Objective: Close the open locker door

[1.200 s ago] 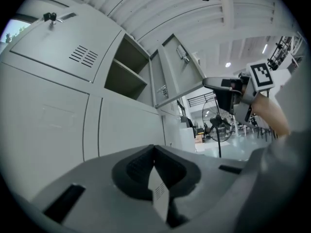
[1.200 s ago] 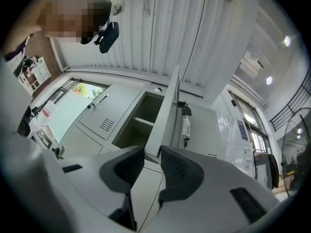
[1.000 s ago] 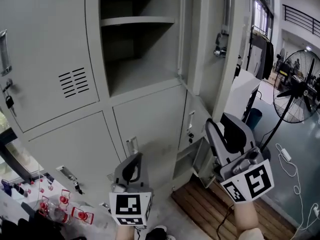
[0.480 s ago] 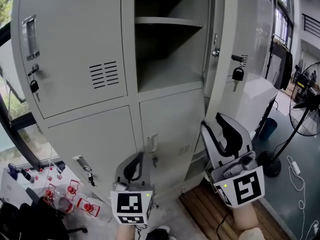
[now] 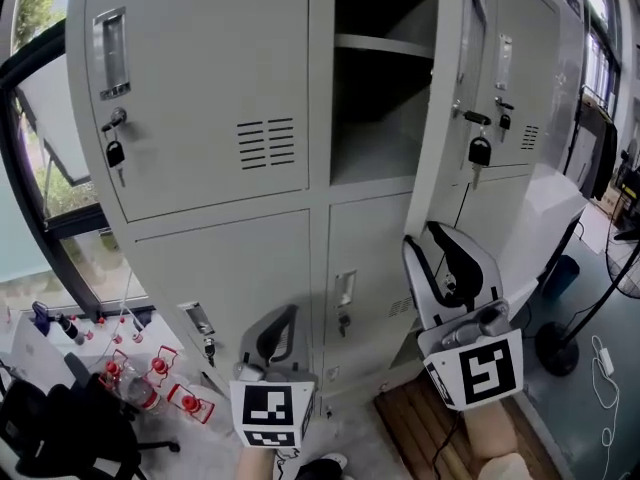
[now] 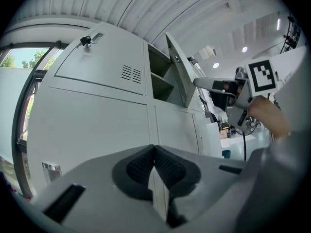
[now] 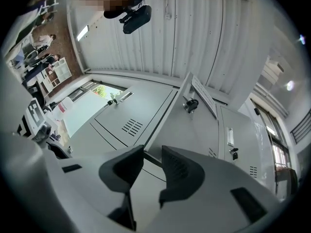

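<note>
Head view: the open locker door (image 5: 438, 118) stands right of centre in the upper half of the frame. It is swung out almost edge-on to its compartment (image 5: 375, 118), and a padlock (image 5: 480, 152) hangs at its latch. The right gripper (image 5: 445, 253) sits just under the door's lower corner; whether they touch cannot be told. A push landing that low could twist the door or slip off its edge, and the swinging padlock could get pinched as the door shuts.

Left gripper view: the left gripper (image 6: 154, 154) is clenched on nothing and well apart from the door, so it cannot steady it.

Right gripper view: the jaws stand apart, having just closed a little, with nothing between them. The door edge could wedge in that gap.
</note>
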The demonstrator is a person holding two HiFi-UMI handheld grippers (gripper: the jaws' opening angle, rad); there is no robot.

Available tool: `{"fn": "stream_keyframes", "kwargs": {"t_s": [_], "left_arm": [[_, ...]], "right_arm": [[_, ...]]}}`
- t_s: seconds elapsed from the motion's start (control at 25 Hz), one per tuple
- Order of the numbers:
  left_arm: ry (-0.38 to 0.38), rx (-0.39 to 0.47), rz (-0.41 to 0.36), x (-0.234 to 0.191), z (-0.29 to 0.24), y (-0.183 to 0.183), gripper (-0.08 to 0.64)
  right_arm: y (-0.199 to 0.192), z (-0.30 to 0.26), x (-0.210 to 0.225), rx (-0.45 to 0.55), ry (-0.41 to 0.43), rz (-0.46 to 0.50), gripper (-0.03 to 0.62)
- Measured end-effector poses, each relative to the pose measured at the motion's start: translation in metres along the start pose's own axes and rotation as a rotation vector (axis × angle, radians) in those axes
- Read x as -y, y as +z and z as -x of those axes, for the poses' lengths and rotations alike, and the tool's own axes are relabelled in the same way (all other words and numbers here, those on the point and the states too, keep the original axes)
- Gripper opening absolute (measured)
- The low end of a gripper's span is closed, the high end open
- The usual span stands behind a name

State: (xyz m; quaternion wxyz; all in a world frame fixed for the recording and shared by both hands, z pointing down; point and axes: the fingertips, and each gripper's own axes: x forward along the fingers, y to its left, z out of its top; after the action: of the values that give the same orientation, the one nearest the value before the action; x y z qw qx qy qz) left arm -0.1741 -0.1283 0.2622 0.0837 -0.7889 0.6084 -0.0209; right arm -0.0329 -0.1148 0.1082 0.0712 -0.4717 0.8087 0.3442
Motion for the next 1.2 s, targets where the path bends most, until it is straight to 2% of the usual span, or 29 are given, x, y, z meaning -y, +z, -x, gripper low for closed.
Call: {"fn": "stream_keyframes", "kwargs": {"t_s": [0.32,0.92,0.96,1.0,1.2], "left_arm": [[0.047,-0.003,-0.002,-0.028,0.003,-0.002,0.002],[0.059,-0.002,-0.007,-0.045,0.001,-0.004,0.002],[0.06,-0.003,-0.005,-0.046,0.001,-0.005,0.002],[0.061,-0.003,-0.001,-0.047,0.001,-0.005,0.002],[0.071,0.0,0.006,-0.054,0.002,-0.004,0.002]], "right_arm": [[-0.008,-0.032,-0.016,0.013,0.031,-0.047,0.114],[-0.027,-0.083,-0.03,0.014,0.096,-0.134,0.103],[-0.029,-0.085,-0.03,0.012,0.095,-0.147,0.095],[-0.031,-0.088,-0.029,0.009,0.09,-0.161,0.046],[-0.043,-0.1,-0.023,-0.008,0.06,-0.195,0.041]]}}
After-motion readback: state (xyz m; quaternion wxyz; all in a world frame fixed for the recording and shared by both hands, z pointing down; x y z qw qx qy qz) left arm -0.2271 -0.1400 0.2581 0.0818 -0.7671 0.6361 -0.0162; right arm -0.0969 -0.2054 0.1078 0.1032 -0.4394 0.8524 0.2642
